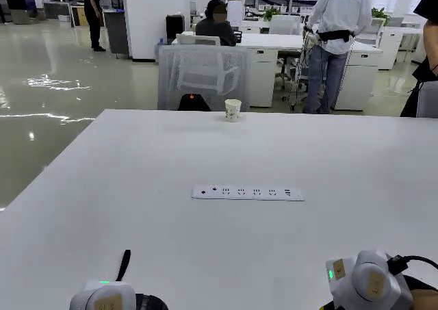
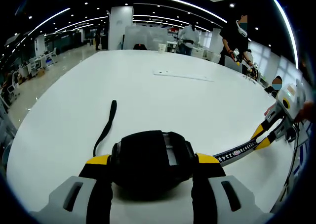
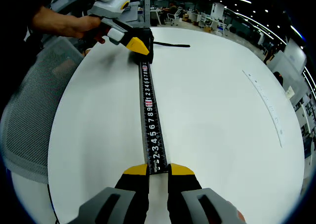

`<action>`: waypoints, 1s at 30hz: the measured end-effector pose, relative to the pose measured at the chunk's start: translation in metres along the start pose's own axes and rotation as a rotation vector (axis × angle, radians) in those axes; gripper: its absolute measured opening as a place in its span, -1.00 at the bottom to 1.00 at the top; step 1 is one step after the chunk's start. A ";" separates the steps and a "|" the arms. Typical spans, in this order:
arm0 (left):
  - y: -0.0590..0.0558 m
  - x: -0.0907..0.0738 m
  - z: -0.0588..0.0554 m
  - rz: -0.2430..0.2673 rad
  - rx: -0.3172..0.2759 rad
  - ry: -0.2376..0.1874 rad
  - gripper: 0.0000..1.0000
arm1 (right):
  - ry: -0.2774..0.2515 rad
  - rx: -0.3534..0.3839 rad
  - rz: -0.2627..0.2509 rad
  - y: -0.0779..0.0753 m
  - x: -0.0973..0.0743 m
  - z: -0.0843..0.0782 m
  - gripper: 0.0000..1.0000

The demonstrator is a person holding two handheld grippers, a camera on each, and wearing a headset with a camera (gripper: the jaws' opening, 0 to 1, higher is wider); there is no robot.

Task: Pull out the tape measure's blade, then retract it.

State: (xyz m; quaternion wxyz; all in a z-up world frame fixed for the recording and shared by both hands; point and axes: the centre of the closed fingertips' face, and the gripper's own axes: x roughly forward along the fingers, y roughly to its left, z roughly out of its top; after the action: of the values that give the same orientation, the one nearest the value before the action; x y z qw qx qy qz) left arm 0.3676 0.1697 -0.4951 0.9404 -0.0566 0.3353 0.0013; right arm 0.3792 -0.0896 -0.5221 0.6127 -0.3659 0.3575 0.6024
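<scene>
In the left gripper view my left gripper point(image 2: 153, 160) is shut on the black tape measure case point(image 2: 148, 152), with its yellow-tipped jaws on either side. The case's black wrist strap point(image 2: 106, 127) lies on the white table point(image 2: 163, 100). The blade point(image 2: 237, 152) runs out of the case to the right, to my right gripper point(image 2: 261, 137). In the right gripper view my right gripper point(image 3: 158, 169) is shut on the blade's end, and the numbered blade point(image 3: 149, 115) stretches low over the table to the left gripper point(image 3: 138, 43). Both grippers sit at the head view's bottom edge.
A white power strip point(image 1: 248, 193) lies at the table's middle. A paper cup point(image 1: 233, 109) stands at the far edge, with a mesh chair point(image 1: 204, 77) behind it. People stand and sit by desks beyond. A grey mesh chair back point(image 3: 29, 115) is at the near edge.
</scene>
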 end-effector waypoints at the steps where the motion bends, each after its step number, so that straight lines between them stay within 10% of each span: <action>1: 0.000 0.000 0.000 0.000 -0.001 0.000 0.19 | 0.000 -0.001 0.000 0.000 0.000 0.000 -0.81; 30: 0.001 -0.001 0.000 -0.013 -0.018 0.006 0.20 | -0.013 -0.006 0.006 0.002 0.008 0.017 -0.80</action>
State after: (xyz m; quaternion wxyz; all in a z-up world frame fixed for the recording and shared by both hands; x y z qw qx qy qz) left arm 0.3667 0.1705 -0.4948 0.9389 -0.0673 0.3375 -0.0018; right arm 0.3770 -0.0710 -0.5214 0.6120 -0.3626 0.3527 0.6080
